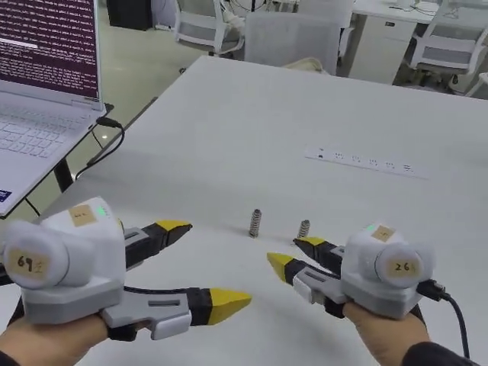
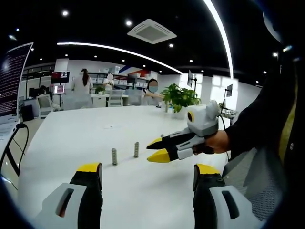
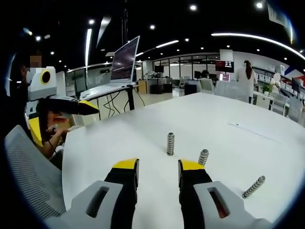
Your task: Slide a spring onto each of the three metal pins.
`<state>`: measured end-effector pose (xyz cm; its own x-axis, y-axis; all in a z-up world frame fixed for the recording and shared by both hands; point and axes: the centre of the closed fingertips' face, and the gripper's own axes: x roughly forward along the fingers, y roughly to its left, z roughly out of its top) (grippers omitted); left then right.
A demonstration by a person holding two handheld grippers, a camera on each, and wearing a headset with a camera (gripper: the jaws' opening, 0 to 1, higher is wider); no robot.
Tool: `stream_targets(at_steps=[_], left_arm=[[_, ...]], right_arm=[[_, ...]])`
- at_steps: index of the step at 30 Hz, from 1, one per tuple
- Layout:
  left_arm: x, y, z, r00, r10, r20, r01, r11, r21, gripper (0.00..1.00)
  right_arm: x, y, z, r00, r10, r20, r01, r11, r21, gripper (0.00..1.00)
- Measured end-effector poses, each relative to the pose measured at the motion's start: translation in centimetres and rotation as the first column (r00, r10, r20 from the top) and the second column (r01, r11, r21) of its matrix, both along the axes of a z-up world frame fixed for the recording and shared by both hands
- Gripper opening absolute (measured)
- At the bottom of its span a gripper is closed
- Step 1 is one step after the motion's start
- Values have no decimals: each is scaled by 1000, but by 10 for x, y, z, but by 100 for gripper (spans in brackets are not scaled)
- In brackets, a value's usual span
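Observation:
Two small metal springs stand on the white table (image 1: 320, 114): one upright (image 1: 255, 223) (image 2: 114, 156) (image 3: 170, 143), the other leaning a little (image 1: 304, 228) (image 2: 136, 149) (image 3: 203, 156). A third spring (image 3: 253, 186) lies flat on the table to the right of my right gripper. I cannot tell whether pins are inside the standing springs. My left gripper (image 1: 202, 265) (image 2: 147, 169) is wide open and holds nothing, near and left of the springs. My right gripper (image 1: 293, 253) (image 3: 158, 165) (image 2: 162, 149) is open and holds nothing, its yellow tips just short of the leaning spring.
A white power strip (image 1: 366, 162) lies farther back on the table. An open laptop (image 1: 46, 84) sits on a stand at the left, with a black cable (image 1: 114, 141) by the table's left edge. Office chairs and desks stand beyond the far edge.

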<state>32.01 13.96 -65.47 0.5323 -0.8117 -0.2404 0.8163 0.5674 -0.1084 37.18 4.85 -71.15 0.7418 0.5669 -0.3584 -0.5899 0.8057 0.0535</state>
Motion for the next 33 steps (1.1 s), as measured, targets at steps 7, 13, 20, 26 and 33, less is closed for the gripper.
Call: stream_targets(at_steps=[7, 13, 20, 26, 33], left_arm=[[3, 5, 7, 1000, 26, 15, -26, 1000, 6, 75], [4, 0, 11, 999, 28, 22, -29, 999, 17, 76], [9, -2, 12, 999, 25, 24, -26, 999, 25, 76], [16, -9, 11, 1000, 12, 28, -13, 1000, 28, 76], [21, -12, -4, 1000, 5, 0, -5, 999, 36, 76]], right_arm=[[-15, -26, 22, 1000, 30, 8, -30, 999, -16, 37], [-26, -48, 41, 999, 23, 32, -23, 1000, -17, 43], [-34, -87, 58, 996, -45, 78, 47, 999, -17, 46], [-38, -119, 59, 991, -102, 85, 104, 994, -20, 53], [-45, -150, 47, 988, -138, 69, 142, 989, -50, 63]])
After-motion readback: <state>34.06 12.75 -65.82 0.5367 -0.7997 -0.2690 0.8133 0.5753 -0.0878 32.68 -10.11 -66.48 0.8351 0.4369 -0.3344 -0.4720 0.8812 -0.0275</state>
